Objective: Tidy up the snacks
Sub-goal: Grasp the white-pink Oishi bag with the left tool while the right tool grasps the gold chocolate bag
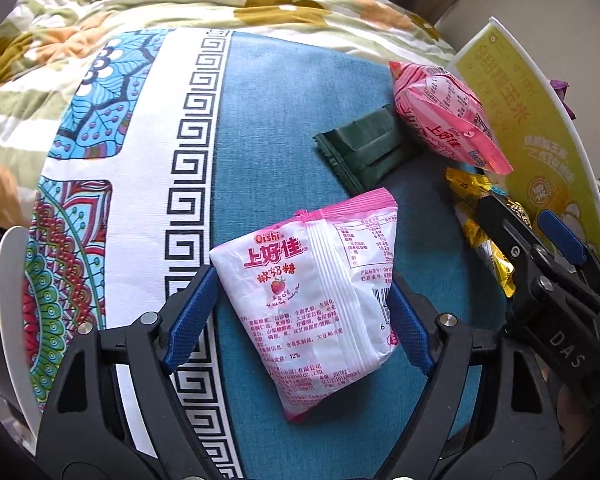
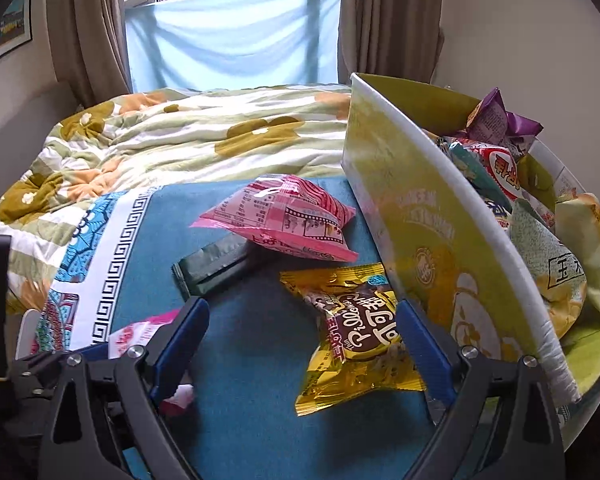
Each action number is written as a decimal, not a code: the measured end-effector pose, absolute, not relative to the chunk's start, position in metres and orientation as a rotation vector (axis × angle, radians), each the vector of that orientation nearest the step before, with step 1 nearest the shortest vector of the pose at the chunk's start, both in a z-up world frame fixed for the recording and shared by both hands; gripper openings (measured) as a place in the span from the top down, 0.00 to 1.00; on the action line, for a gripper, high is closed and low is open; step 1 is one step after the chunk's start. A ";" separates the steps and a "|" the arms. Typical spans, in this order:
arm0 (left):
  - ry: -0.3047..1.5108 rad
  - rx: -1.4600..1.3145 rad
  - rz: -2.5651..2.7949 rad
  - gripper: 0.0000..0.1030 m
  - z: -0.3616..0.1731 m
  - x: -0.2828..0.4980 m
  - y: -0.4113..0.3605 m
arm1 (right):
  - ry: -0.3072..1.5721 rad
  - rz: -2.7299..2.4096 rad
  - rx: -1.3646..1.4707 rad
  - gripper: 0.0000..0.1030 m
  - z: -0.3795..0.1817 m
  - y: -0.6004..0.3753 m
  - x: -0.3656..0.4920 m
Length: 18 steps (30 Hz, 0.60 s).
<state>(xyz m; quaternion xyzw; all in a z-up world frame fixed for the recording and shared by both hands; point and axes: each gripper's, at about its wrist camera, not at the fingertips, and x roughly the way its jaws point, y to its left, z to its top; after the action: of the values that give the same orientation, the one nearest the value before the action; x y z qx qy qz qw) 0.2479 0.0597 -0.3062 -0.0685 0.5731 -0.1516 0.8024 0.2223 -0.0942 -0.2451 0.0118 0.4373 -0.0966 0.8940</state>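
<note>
Four snack packs lie on the blue cloth (image 1: 260,128) over the tabletop. The left gripper (image 1: 300,312) has its jaws on either side of the white candy bag (image 1: 312,292), both blue pads touching its edges. The right gripper (image 2: 300,344) stands with jaws apart around the yellow snack pack (image 2: 356,332), not pressing it. A pink bag (image 2: 284,216) leans on a dark green packet (image 2: 216,264) beside the yellow box (image 2: 432,240) full of snacks.

White-and-pink Oishi candy bag (image 1: 316,300) lies flat on the blue cloth; a puffed pink bag (image 1: 448,116) rests partly on a dark green packet (image 1: 364,148) – the crinkled gold snack bag (image 2: 356,324) lies just beside the yellow-green box (image 2: 432,240), already holding several packets
</note>
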 end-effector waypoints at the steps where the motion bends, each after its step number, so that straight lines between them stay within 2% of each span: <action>1: 1.228 -0.142 -0.323 0.22 -0.306 0.248 0.062 | 0.914 -0.203 0.020 0.10 -0.249 -0.094 0.224; 9: 1.226 -0.123 -0.307 0.22 -0.306 0.254 0.072 | 0.967 -0.287 -0.022 0.11 -0.271 -0.097 0.243; 13: 1.231 -0.127 -0.303 0.22 -0.307 0.259 0.076 | 1.042 -0.252 0.087 0.11 -0.278 -0.107 0.245; 18: 1.235 -0.123 -0.305 0.22 -0.309 0.262 0.075 | 1.037 -0.234 0.127 0.11 -0.272 -0.109 0.239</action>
<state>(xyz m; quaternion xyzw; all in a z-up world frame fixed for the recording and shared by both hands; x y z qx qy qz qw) 0.2625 0.0754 -0.3090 -0.0573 0.5763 -0.1422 0.8028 0.2387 -0.1091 -0.2719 0.0603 0.4941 -0.1117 0.8601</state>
